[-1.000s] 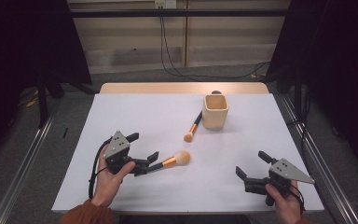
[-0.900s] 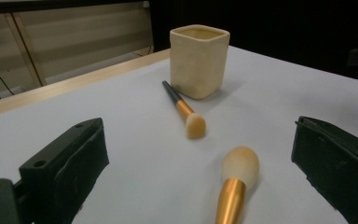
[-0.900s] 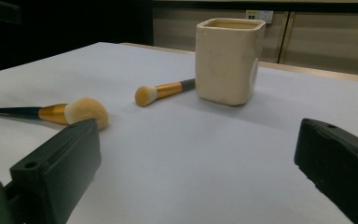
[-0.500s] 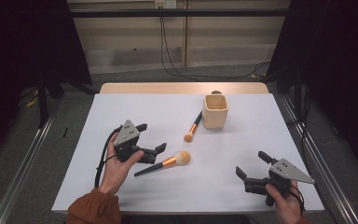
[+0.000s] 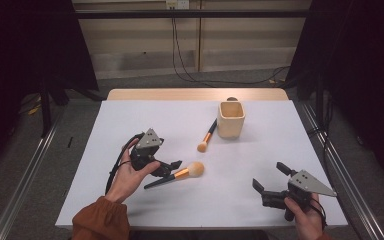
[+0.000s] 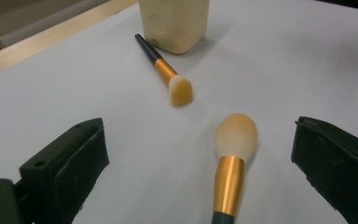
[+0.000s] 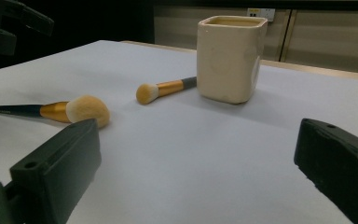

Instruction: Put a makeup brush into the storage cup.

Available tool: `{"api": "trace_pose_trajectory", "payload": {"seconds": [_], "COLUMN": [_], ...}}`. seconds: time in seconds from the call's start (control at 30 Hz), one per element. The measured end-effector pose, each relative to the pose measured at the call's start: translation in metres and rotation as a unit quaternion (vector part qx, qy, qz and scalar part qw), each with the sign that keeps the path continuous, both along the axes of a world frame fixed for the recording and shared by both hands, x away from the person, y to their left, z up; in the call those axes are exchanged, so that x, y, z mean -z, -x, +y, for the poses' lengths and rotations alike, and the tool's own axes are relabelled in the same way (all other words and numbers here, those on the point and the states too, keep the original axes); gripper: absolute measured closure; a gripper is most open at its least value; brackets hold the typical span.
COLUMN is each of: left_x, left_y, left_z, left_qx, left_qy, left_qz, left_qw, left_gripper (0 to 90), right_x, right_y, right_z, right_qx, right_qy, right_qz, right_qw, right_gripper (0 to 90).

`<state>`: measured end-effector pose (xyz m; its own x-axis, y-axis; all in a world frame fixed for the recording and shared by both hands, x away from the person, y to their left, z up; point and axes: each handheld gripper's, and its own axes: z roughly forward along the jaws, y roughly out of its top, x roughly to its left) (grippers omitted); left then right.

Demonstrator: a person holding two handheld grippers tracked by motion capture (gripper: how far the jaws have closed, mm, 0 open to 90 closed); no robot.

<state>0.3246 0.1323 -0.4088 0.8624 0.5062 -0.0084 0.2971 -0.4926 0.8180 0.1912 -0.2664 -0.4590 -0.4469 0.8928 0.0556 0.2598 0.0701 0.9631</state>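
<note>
We hold the L gripper (image 5: 167,166) over the big brush (image 5: 176,175), jaws wide apart w/ nothing clamped; in the left gripper view the brush's gold ferrule and round head (image 6: 236,135) lie on the sheet between the jaws, touching neither. The brush lies flat near table centre, head toward 2 o'clock, dark handle toward 8 o'clock, passing under the gripper. A small brush (image 5: 207,137) lies apart from it, toward 12 o'clock, head nearest us, handle tip running up beside the cup (image 5: 230,120); can't tell if they touch. The cup stands upright at abt 1 o'clock from the big brush, near the far edge of the table (image 5: 280,145). Our R gripper (image 5: 270,181) sits at 5 o'clock, well apart from the brushes, jaws also wide open & empty; in the right gripper view they frame bare sheet w/ the cup (image 7: 231,58) ahead.
</note>
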Motion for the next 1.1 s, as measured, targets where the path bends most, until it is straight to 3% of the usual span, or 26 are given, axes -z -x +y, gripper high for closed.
{"api": "trace_pose_trajectory", "payload": {"seconds": [0.1,0.13,0.3,0.37,0.4,0.47,0.53,0.63,0.67,0.7,0.77,0.8,0.83,0.87,0.9,0.97,1.03,1.07,1.1], "left_x": [0.000,0.001,0.005,0.006,0.006,0.006,0.008,0.012,0.014,0.015,0.019,0.019,0.019,0.021,0.022,0.022,0.022,0.023,0.026], "left_y": [-0.001,-0.002,-0.005,-0.009,-0.009,-0.011,-0.013,-0.011,-0.012,-0.013,-0.014,-0.014,-0.016,-0.016,-0.018,-0.018,-0.019,-0.020,-0.020], "left_z": [0.000,-0.001,-0.004,-0.006,-0.006,-0.009,-0.012,-0.015,-0.016,-0.016,-0.019,-0.019,-0.020,-0.022,-0.024,-0.025,-0.026,-0.026,-0.027], "left_qx": [0.005,0.010,0.018,0.025,0.025,0.032,0.048,0.047,0.049,0.060,0.058,0.058,0.066,0.064,0.071,0.071,0.077,0.079,0.086], "left_qy": [-0.010,-0.028,-0.062,-0.081,-0.081,-0.101,-0.129,-0.131,-0.139,-0.158,-0.168,-0.168,-0.181,-0.184,-0.211,-0.215,-0.226,-0.232,-0.246], "left_qz": [0.006,0.016,0.039,0.056,0.056,0.062,0.070,0.086,0.091,0.091,0.107,0.107,0.112,0.119,0.117,0.119,0.125,0.133,0.135], "left_qw": [0.9999,0.9994,0.9971,0.9948,0.9948,0.9925,0.9881,0.9866,0.9849,0.9814,0.9782,0.9782,0.9748,0.9737,0.9677,0.9666,0.9629,0.9603,0.9561], "left_gripper": [4.2,4.2,4.2,4.3,4.4,4.5,5.4,6.1,6.1,6.0,5.9,6.1,6.6,6.6,7.2,7.3,8.2,8.2,8.2], "right_x": [0.000,0.000,0.000,0.000,0.000,0.000,0.000,0.000,0.000,0.001,0.001,0.001,0.001,0.001,0.001,0.001,0.001,0.001,0.001], "right_y": [0.000,0.000,0.000,0.000,0.000,-0.001,0.000,0.000,0.000,0.000,-0.001,-0.001,-0.001,-0.001,-0.001,-0.001,-0.001,-0.001,-0.001], "right_z": [0.000,0.000,0.001,0.001,0.001,0.001,0.001,0.000,0.000,0.001,0.001,0.001,0.002,0.002,0.002,0.002,0.002,0.002,0.002], "right_qx": [-0.001,0.000,-0.001,-0.001,-0.001,-0.002,-0.003,-0.003,-0.002,-0.003,-0.003,-0.003,-0.004,-0.004,-0.006,-0.008,-0.007,-0.007,-0.006], "right_qy": [0.002,0.000,0.000,0.001,0.001,0.002,0.003,0.004,0.004,0.005,0.004,0.004,0.005,0.005,0.007,0.009,0.007,0.007,0.005], "right_qz": [0.000,0.001,0.002,0.002,0.002,0.002,0.002,0.001,0.002,0.002,0.002,0.002,0.004,0.004,0.005,0.006,0.007,0.007,0.007], "right_qw": [1.0000,1.0000,1.0000,1.0000,1.0000,1.0000,1.0000,1.0000,1.0000,1.0000,1.0000,1.0000,1.0000,1.0000,0.9999,0.9999,0.9999,0.9999,0.9999], "right_gripper": [0.3,0.3,0.3,0.3,0.3,0.3,0.3,0.3,0.3,0.3,0.3,0.3,0.3,0.3,0.3,0.3,0.3,0.3,0.3]}}
